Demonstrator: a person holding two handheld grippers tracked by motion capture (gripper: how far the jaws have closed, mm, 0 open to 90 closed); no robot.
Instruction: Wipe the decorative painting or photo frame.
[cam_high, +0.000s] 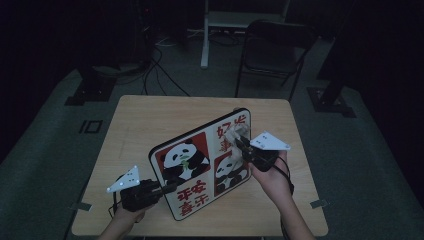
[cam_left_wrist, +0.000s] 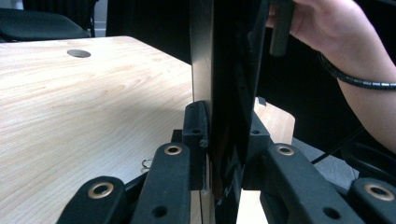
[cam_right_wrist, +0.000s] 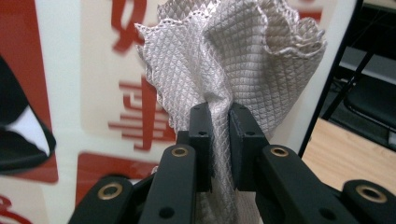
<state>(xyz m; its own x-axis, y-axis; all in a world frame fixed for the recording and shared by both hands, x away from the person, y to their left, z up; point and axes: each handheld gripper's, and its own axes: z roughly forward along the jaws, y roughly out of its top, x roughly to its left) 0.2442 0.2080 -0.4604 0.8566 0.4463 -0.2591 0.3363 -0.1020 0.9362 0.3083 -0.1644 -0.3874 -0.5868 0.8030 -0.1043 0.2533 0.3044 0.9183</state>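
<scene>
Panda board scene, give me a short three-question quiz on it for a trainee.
1. What does the right gripper hold against the panda board?
2. True or false: the left gripper clamps the board's edge.
3. The board is: A flat on the table, B tilted up on its edge, C hanging from the chair.

Key: 1 a white cloth; 2 true; 3 B.

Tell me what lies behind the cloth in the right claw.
The panda board's cream face with red characters stands right behind the cloth; the part under the cloth is hidden.
</scene>
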